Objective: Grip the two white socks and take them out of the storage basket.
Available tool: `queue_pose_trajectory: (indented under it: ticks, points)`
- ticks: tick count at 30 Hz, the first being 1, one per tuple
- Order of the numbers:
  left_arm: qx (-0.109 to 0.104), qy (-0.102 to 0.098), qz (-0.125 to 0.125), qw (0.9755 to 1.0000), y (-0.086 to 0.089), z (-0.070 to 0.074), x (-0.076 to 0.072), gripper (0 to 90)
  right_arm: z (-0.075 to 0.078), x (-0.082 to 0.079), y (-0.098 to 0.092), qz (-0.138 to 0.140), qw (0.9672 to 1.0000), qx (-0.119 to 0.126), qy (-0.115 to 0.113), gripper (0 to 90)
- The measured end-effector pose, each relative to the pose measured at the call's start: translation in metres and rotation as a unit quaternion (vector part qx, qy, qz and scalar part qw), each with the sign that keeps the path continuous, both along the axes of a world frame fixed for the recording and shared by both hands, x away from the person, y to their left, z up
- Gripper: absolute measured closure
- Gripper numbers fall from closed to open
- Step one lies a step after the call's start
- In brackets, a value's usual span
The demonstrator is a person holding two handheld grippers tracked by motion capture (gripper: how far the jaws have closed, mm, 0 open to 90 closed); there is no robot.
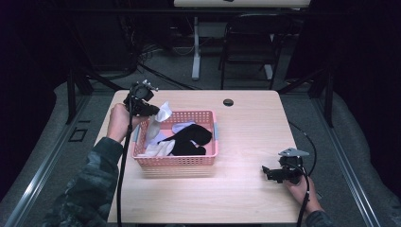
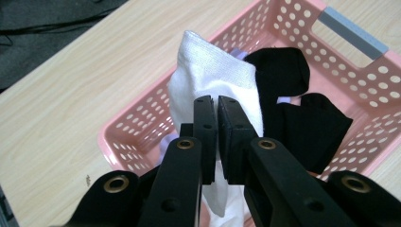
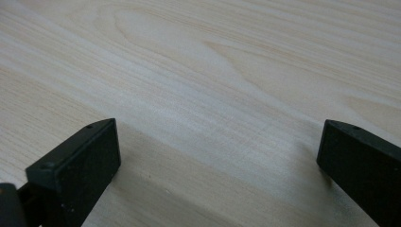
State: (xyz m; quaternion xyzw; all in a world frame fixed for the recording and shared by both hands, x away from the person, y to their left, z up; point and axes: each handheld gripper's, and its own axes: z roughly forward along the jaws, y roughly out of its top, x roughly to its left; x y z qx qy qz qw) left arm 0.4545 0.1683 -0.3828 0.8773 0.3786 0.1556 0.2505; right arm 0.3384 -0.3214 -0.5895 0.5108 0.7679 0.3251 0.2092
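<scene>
A pink perforated basket (image 1: 176, 161) stands on the wooden table, left of centre, holding black socks (image 1: 189, 139) and white socks (image 1: 158, 149). My left gripper (image 1: 153, 110) hovers over the basket's far left corner, shut on a white sock (image 1: 163, 113) that hangs lifted from the basket. In the left gripper view the white sock (image 2: 213, 80) is pinched between the closed jaws (image 2: 217, 109), above the basket (image 2: 132, 127) and a black sock (image 2: 302, 123). My right gripper (image 1: 268, 173) rests low at the table's near right, open, with bare wood between its jaws (image 3: 217, 151).
A dark round hole (image 1: 228, 102) marks the table's far edge. A folding chair (image 1: 250, 42) and a white desk leg (image 1: 196, 47) stand beyond the table. Bare wood (image 1: 250, 127) lies to the right of the basket.
</scene>
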Motion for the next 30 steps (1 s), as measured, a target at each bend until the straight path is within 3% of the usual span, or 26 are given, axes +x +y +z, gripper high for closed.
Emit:
queue_pose_trajectory:
  ticks: [16,30]
  points:
    - [0.002,-0.023,0.007,0.9997,0.011,0.032,-0.004,86.3,0.000,0.000,0.000,0.000,1.0000,0.000,0.000,0.0]
    - [0.001,-0.031,0.036,0.9989,0.047,0.052,-0.012,86.3,0.000,0.000,0.000,0.000,1.0000,0.000,0.000,0.0]
